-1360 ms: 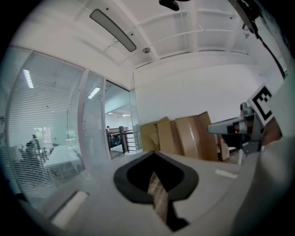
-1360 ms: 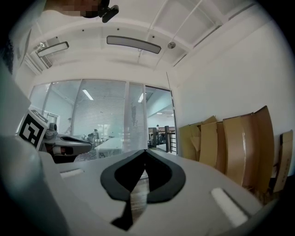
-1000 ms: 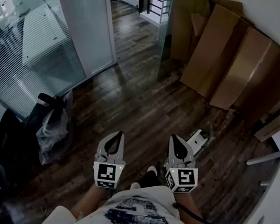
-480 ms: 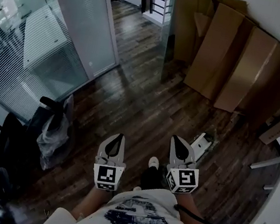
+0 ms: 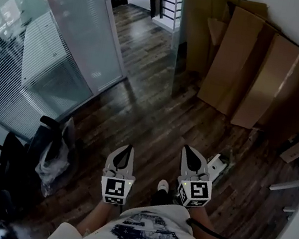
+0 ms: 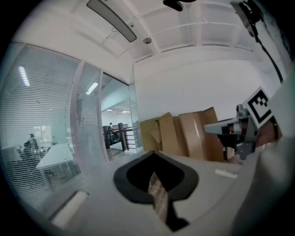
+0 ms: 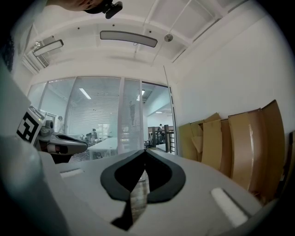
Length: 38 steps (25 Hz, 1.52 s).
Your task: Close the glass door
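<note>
Both tongs are closed tip to tip with nothing between them; the left tongs [image 5: 127, 147] and the right tongs [image 5: 189, 149] point forward side by side, close in front of the person's body, above the dark wooden floor [image 5: 141, 103]. Well ahead of them the glass door [image 5: 174, 46] stands open, its pane seen edge-on at the right side of the doorway, just beside the cardboard sheets [image 5: 249, 65] that lean on the white wall. A frosted glass partition [image 5: 90, 32] borders the doorway's left side.
</note>
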### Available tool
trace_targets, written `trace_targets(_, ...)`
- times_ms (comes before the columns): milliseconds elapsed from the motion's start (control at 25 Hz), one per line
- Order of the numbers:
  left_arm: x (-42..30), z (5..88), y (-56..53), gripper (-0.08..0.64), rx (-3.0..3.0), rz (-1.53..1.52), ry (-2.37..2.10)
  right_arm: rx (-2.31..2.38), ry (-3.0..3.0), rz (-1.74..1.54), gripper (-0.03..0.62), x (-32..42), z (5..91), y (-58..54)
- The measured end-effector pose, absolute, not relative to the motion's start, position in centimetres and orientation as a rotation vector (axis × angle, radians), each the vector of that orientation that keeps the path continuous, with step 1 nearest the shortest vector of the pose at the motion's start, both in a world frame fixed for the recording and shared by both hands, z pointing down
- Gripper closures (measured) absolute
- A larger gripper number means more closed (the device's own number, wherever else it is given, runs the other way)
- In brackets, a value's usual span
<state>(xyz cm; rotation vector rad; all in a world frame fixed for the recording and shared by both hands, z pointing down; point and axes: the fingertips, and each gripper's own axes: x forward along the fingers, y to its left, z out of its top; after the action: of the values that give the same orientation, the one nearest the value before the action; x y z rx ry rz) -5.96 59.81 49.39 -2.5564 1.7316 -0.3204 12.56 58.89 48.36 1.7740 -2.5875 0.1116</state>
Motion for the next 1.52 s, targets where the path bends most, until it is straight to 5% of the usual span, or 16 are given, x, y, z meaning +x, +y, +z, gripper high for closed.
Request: trace_targets(1520, 1.1, 49.8, 34.9, 0.557, -2.595, -0.358, 1.701, 1.786, -2.564, 0.180, 0.584, 19.9, 50.5, 35.2)
